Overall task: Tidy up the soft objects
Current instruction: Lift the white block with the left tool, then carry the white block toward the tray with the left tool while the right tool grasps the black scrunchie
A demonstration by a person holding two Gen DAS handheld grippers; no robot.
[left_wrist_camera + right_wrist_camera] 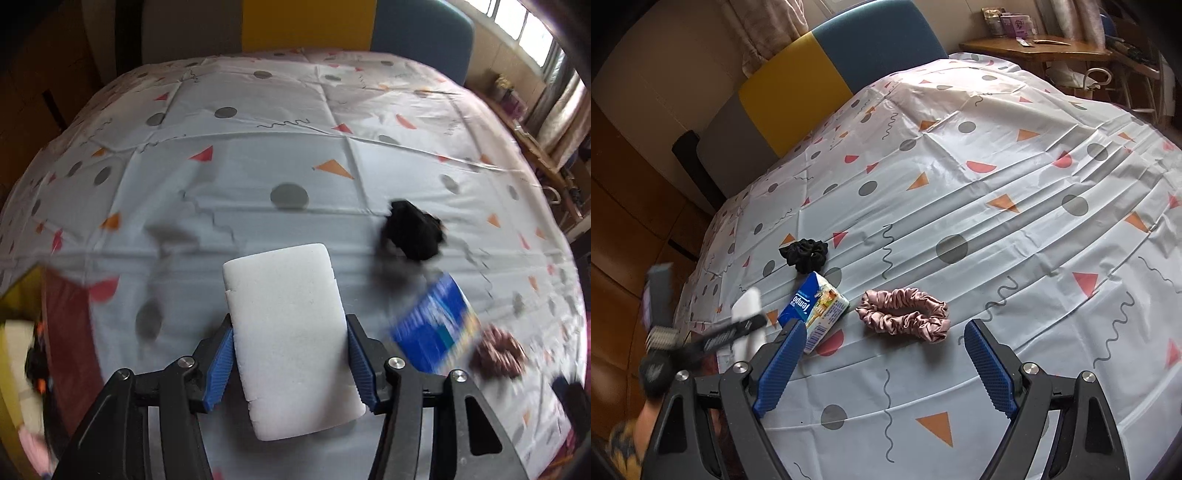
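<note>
Two hand-held grippers are at work: the left hand-held gripper pinches a white sponge above the table's left edge, awaiting placement beside the tissue pack, while the right hand-held gripper hangs spread near the pink scrunchie.

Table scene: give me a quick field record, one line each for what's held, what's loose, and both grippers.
surface: patterned tablecloth
left gripper: shut on white sponge, held above the cloth
right gripper: open, nothing between the pads
loose items: black scrunchie, tissue pack, pink scrunchie
layout: tissue pack lies between the two scrunchies
background: chair behind the table
</note>
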